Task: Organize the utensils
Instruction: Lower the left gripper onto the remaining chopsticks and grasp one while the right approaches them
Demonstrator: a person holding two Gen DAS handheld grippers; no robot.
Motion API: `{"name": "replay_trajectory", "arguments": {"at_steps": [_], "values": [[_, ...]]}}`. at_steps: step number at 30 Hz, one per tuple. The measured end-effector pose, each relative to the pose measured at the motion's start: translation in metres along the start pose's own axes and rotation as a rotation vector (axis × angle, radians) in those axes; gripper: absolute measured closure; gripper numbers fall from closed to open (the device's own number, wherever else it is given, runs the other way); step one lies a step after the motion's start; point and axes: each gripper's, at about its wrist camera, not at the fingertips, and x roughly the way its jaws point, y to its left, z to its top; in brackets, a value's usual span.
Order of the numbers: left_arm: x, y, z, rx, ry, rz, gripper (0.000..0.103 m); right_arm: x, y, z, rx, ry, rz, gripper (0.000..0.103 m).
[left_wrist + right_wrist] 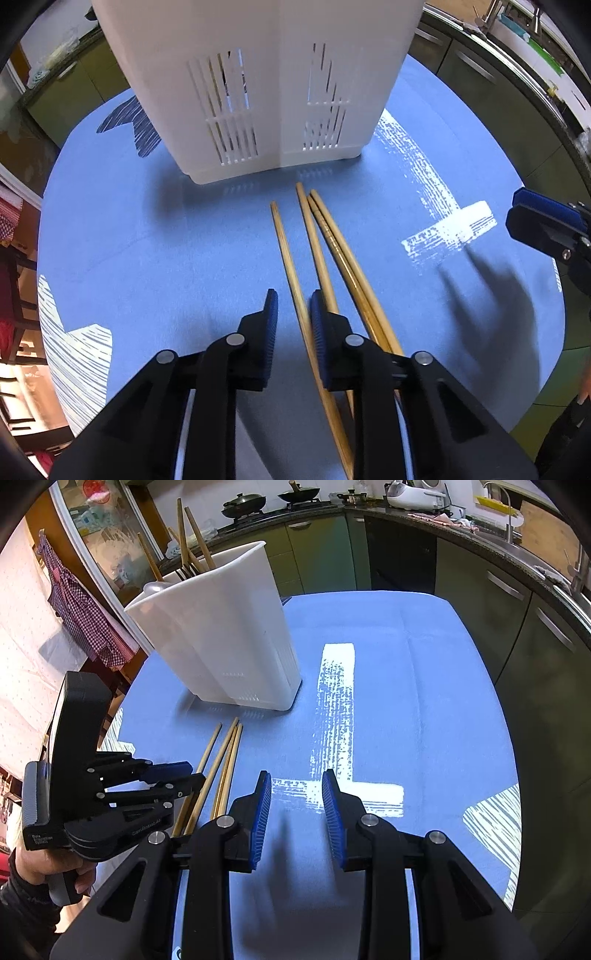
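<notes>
Left gripper point(293, 306) nearly closed, leftmost chopstick point(286, 254) lying between pads on tabletop point(147, 236); contact unclear. Right gripper point(296, 786) spread, empty. Single stick to be pinched squarely, neighbours avoided, before holder point(258, 92) ahead.

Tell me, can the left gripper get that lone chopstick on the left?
Probably yes. The left gripper sits right over the lone chopstick, which runs between its fingers with a visible gap to the pads. Nothing blocks it; the other chopsticks lie beside.
</notes>
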Motion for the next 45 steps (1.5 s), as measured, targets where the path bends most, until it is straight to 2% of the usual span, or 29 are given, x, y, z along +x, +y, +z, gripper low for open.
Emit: {"name": "replay_trajectory", "arguments": {"at_steps": [4,14,27,35,45], "values": [[-0.001,0.005,0.0,-0.012,-0.004,-0.013,0.096,0.0,-0.002,0.0,0.007,0.002,-0.002,0.074],[-0.015,0.021,-0.001,-0.039,-0.034,-0.023,0.097,0.011,0.01,-0.003,-0.033,0.046,-0.004,0.074],[-0.074,0.045,-0.016,-0.059,-0.198,-0.049,0.097,0.06,0.049,0.005,-0.093,0.168,0.025,0.074],[-0.11,0.048,-0.03,-0.05,-0.292,-0.061,0.097,0.083,0.064,0.012,-0.121,0.215,-0.011,0.086],[-0.131,0.043,-0.039,-0.024,-0.339,-0.073,0.097,0.094,0.072,0.017,-0.145,0.238,-0.041,0.088]]}}
